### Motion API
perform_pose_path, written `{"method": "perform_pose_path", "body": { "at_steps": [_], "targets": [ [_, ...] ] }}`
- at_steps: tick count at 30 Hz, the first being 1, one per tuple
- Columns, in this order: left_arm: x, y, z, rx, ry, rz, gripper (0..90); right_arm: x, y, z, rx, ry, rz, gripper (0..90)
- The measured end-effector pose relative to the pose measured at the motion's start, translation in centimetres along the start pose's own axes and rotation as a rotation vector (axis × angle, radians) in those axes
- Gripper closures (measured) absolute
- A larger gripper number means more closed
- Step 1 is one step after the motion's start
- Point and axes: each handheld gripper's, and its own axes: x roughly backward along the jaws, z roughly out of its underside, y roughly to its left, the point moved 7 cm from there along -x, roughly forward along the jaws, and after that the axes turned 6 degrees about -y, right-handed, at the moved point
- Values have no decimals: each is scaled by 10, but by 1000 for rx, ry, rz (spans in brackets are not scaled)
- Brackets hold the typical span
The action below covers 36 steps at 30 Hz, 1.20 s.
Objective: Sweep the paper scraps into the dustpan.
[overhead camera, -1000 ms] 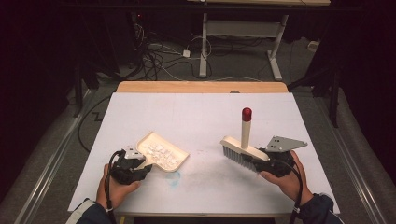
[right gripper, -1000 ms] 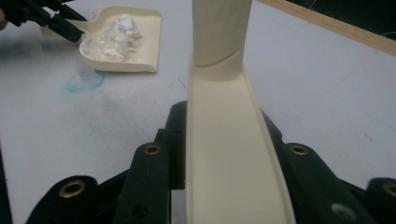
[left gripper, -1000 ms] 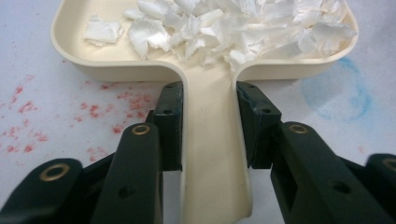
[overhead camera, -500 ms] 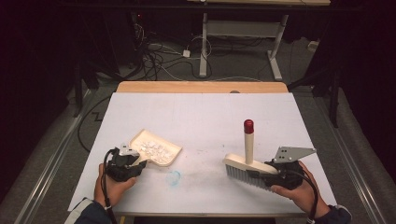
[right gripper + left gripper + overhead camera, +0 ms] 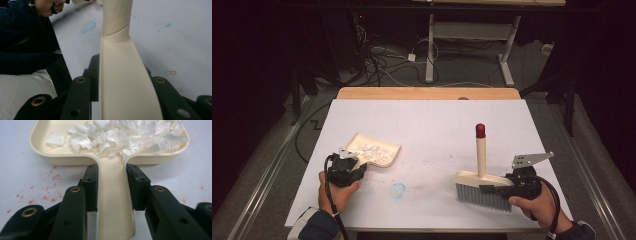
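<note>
Two grips hold: left gripper (image 5: 354, 167) clamps the dustpan (image 5: 374, 150) handle, paper scraps (image 5: 125, 135) already inside, near the table's (image 5: 427, 120) left edge; right gripper (image 5: 492, 189) clamps the brush (image 5: 482, 187), sweeping apparently finished

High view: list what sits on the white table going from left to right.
left gripper → dustpan holding white paper scraps → blue smudge → brush with its red-tipped handle upright → right gripper, which clamps the brush's back.
</note>
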Motion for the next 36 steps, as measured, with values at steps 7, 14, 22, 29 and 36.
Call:
{"method": "perform_pose_path", "body": {
  "at_steps": [7,14,22,29,36],
  "targets": [
    [-11,-2,-2,13,14,-4,634,-12,-38,-4,0,81,84,669],
    [-20,-14,-4,22,31,12,608,-19,-72,-13,-27,149,70,620],
    [-21,-33,-7,-37,38,33,521,-16,-96,-27,-58,137,107,455],
    [-4,-30,-9,-78,-46,60,360,-12,-111,-23,-49,154,195,340],
    [24,-23,-7,-153,-141,81,271,-1,-107,-25,57,127,264,296]
  ]
}}
